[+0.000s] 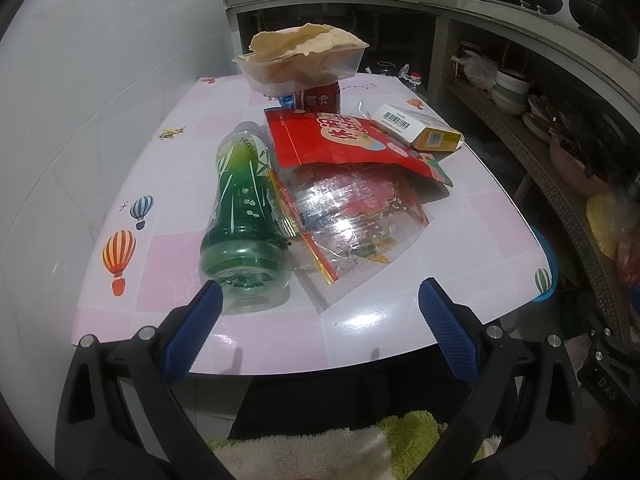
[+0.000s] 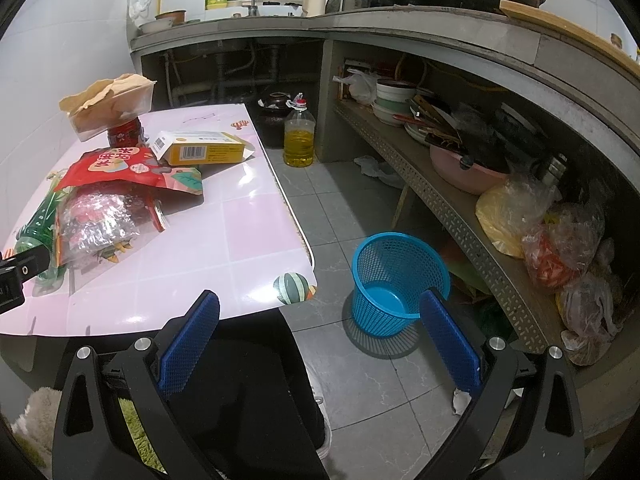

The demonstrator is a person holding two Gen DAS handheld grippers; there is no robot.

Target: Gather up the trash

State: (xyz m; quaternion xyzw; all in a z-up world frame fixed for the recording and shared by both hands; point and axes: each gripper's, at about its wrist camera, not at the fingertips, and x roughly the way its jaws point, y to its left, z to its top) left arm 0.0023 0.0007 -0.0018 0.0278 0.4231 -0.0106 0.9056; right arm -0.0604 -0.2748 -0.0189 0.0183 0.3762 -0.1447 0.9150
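On the pink table lie a green plastic bottle on its side, a clear crinkled wrapper, a red snack bag and a yellow and white carton. My left gripper is open and empty at the table's near edge, its left fingertip just in front of the bottle's base. My right gripper is open and empty, held past the table's right corner above the floor. A blue mesh waste basket stands on the floor, empty. The red bag, the carton and the wrapper also show in the right wrist view.
A clear tub of flatbreads rests on a red can at the table's far end. An oil bottle stands on the floor. A shelf with bowls and bags runs along the right, under a counter.
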